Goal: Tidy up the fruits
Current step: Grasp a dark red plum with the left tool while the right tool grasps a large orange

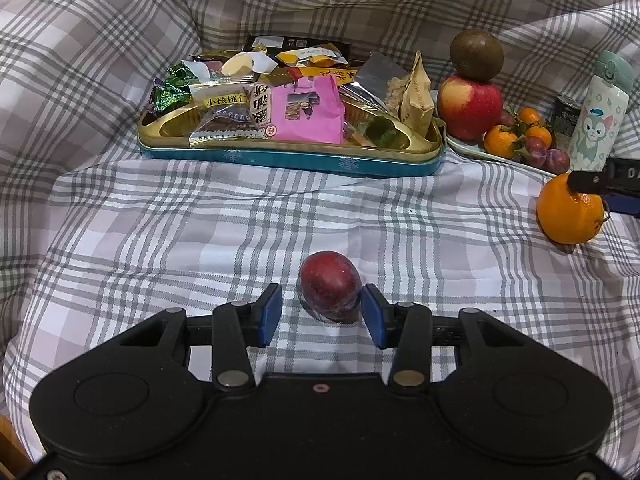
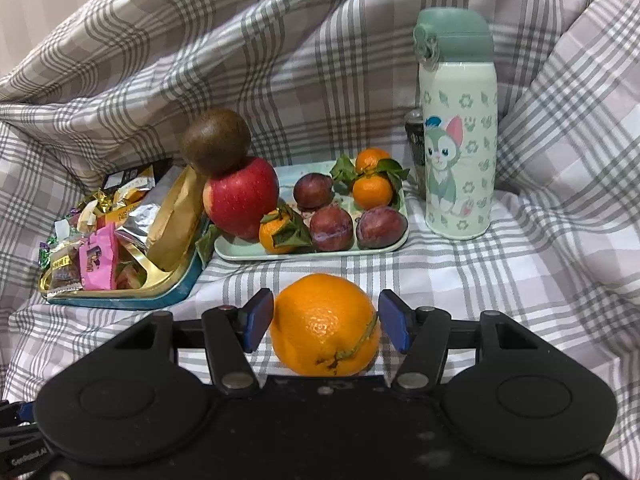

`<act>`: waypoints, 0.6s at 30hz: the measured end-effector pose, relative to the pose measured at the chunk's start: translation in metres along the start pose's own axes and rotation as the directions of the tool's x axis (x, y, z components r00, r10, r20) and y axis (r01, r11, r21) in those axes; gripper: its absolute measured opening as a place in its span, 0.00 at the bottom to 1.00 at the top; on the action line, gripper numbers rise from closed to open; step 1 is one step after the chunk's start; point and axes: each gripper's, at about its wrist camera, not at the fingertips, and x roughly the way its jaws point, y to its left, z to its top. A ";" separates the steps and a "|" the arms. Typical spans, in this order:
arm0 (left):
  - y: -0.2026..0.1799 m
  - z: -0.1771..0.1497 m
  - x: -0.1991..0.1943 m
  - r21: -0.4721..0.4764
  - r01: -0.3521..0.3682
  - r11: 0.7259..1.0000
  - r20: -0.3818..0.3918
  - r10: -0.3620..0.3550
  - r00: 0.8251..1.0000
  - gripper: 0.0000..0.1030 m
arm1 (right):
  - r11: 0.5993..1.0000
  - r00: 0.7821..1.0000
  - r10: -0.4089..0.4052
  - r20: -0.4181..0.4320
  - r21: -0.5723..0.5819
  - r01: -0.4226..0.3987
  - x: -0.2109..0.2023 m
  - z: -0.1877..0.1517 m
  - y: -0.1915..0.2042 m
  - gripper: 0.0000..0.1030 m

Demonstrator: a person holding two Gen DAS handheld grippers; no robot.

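A dark red plum (image 1: 330, 292) lies on the checked cloth between the blue pads of my left gripper (image 1: 322, 312). The right pad is at its side, the left pad stands a little off it, so the gripper is open. My right gripper (image 2: 326, 316) is shut on a large orange (image 2: 326, 324), with a pad against each side, low over the cloth. In the left wrist view that orange (image 1: 570, 210) sits at the right edge under a black finger. Behind it a pale green tray (image 2: 304, 254) holds a red apple (image 2: 240, 200) topped by a brown fruit (image 2: 216, 140), plums (image 2: 332, 228) and mandarins (image 2: 372, 192).
A gold and teal tin (image 1: 288, 160) heaped with snack packets stands left of the fruit tray. A tall green-capped bottle (image 2: 460, 140) with a cat picture stands right of the tray, a dark can (image 2: 414, 136) behind it. Folds of checked cloth rise all around.
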 end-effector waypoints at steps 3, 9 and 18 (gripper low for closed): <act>0.002 0.001 0.000 -0.009 0.008 1.000 -0.002 -0.008 1.000 0.51 | 1.000 1.000 0.001 -0.005 0.000 -0.001 0.007 -0.001 0.002 0.62; 0.003 0.002 -0.001 -0.012 0.014 1.000 0.004 -0.014 1.000 0.51 | 0.999 1.000 -0.026 -0.005 -0.028 0.026 0.017 -0.004 0.009 0.68; 0.005 0.003 0.000 -0.015 0.020 1.000 0.006 -0.020 1.000 0.51 | 0.997 0.999 -0.049 -0.009 -0.067 0.049 0.024 -0.010 0.013 0.70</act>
